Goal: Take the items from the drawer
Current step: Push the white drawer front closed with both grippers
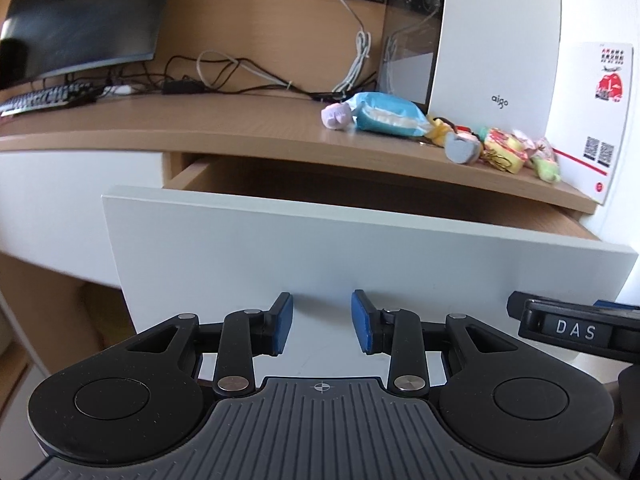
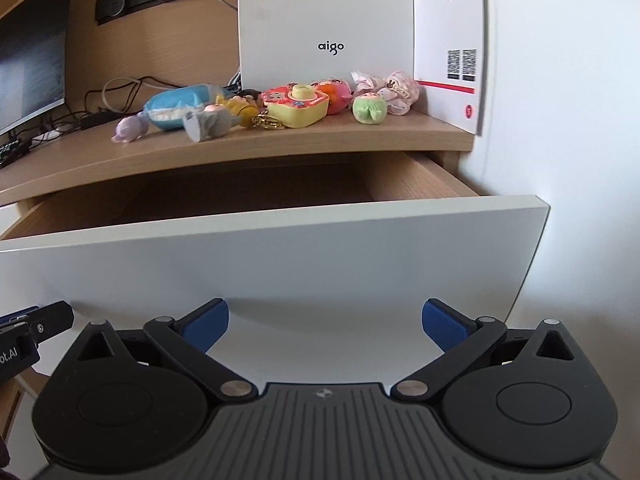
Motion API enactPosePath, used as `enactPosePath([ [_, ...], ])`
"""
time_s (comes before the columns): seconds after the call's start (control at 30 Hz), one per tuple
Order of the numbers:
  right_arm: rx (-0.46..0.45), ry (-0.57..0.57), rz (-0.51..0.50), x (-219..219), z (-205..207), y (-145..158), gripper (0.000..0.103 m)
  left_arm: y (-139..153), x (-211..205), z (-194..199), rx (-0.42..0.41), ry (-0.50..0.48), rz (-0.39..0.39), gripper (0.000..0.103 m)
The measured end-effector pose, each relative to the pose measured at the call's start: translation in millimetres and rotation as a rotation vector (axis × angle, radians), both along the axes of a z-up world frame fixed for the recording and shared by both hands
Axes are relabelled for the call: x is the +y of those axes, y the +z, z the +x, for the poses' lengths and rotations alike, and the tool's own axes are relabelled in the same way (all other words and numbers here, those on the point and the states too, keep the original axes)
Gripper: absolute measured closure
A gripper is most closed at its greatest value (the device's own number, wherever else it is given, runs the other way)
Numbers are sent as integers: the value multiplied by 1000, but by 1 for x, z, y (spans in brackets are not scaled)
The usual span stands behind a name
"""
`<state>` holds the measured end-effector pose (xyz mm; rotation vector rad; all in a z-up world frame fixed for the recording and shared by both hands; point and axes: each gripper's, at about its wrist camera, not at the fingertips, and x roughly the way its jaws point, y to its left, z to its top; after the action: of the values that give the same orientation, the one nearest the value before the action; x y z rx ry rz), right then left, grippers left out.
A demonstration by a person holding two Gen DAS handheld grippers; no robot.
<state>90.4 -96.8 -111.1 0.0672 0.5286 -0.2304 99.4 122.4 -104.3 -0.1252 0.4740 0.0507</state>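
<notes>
A white-fronted wooden drawer [image 1: 320,240] [image 2: 280,256] stands pulled out under the desk top; its inside is hidden behind the front panel. Several small toys lie on the desk above it: a blue packet [image 1: 386,115] [image 2: 180,106], a lilac toy [image 1: 336,117] [image 2: 129,128], a grey toy [image 1: 462,148] [image 2: 208,124], a yellow toy camera [image 2: 298,109] [image 1: 505,151] and a green plush [image 2: 370,107]. My left gripper [image 1: 322,324] is open and empty in front of the drawer panel. My right gripper [image 2: 325,324] is wide open and empty, also facing the panel.
A white aigo box [image 1: 496,40] [image 2: 326,24] and a card with QR codes [image 1: 600,120] [image 2: 452,40] stand behind the toys. A monitor [image 1: 80,20], keyboard [image 1: 44,98] and tangled cables [image 1: 240,76] occupy the desk's left. A white wall [image 2: 568,120] borders the right.
</notes>
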Motion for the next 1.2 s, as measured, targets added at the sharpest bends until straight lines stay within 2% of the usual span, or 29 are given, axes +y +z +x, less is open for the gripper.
enactPosePath([
  [0.3,-47,-28,-17,-3,48,-6,0,-8,2,48,-44,-25,60,65],
  [0.53,-60,-68,-13,-10,75,-10,0,-11,5,76,-70,-28,55,63],
  [0.6,-59,-61,-15,-12,81,-10,0,-12,4,78,-76,-30,52,55],
  [0.77,-46,4,-76,-7,85,-15,0,-16,-6,82,-93,-105,36,5],
  [0.83,-43,2,-74,-9,85,-15,0,-16,-6,85,-93,-95,2,0],
  [0.9,-41,-8,-47,-17,85,-15,0,-16,-7,87,-94,-75,-15,0],
  [1.07,-44,-44,-57,-35,82,-12,0,-19,-16,88,-107,-34,2,0],
  [1.2,-38,-47,-59,-40,70,-10,0,-19,-16,87,-87,-47,8,0],
])
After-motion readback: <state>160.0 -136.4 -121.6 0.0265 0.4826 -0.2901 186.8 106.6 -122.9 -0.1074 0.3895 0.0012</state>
